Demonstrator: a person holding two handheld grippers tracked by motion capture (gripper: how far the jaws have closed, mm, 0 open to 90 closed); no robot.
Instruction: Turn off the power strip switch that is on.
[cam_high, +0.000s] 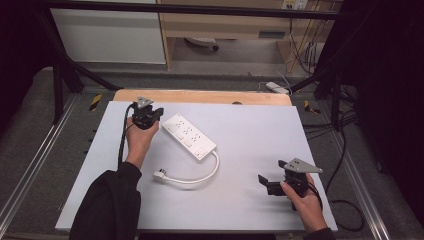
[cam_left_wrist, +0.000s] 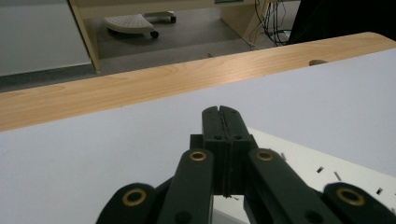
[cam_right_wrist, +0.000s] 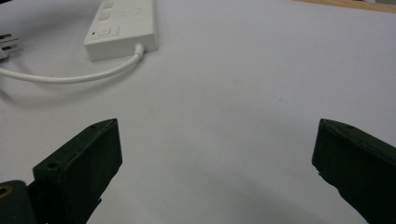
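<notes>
A white power strip (cam_high: 189, 136) is observed lying flat and diagonally on the white table (cam_high: 250, 200), left of centre. Its white cord (cam_high: 200, 177) is seen to leave the nearer end, curve round in an arc and end in a plug (cam_high: 160, 175) lying on the table toward the left forearm.

The left tongs (cam_high: 155, 112) are held at the far-left part of the table, just beside the far end of the power strip. In the left gripper view the two jaws are seen pressed together with nothing between them (cam_left_wrist: 223, 122); the power strip is partly visible below and to the right of them, its slots cut off by the frame edge. Whether the tongs touch the strip cannot be determined: the point of possible contact is hidden beneath the jaws.

The right tongs (cam_high: 270, 182) are held near the front right of the table, well apart from the strip. In the right gripper view (cam_right_wrist: 215, 154) the jaws are seen standing wide apart over bare table, with nothing between them. The strip's near end, a switch with a red mark and the cord are visible at the upper left; the plug is cut off at the left edge.
</notes>
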